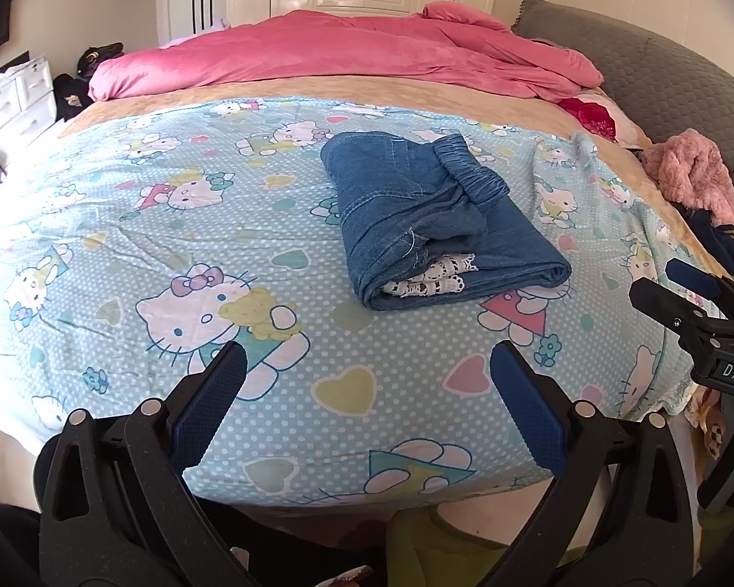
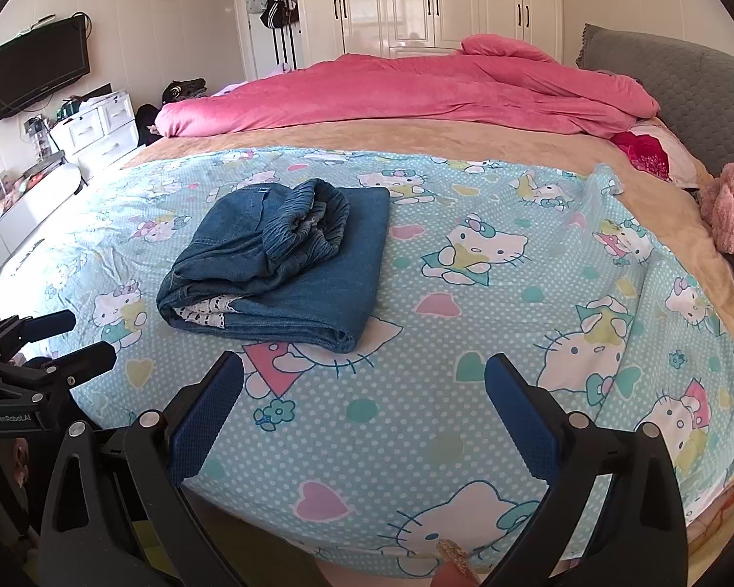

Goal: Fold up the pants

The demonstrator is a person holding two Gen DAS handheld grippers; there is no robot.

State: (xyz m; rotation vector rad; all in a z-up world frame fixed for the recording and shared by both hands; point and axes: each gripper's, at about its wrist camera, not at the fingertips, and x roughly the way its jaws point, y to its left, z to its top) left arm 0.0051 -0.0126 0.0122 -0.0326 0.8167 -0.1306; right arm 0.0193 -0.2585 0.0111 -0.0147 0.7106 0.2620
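The blue denim pants lie folded into a compact bundle on the light blue cartoon-cat sheet, elastic waistband on top and white lace trim showing at the near end. They also show in the right wrist view. My left gripper is open and empty, held back near the bed's front edge, clear of the pants. My right gripper is open and empty, also near the front edge. Each gripper shows in the other's view, the right one and the left one.
A pink quilt is bunched across the far half of the bed. A grey headboard stands at right, with a fluffy pink garment near it. White drawers, a wall TV and wardrobes line the room.
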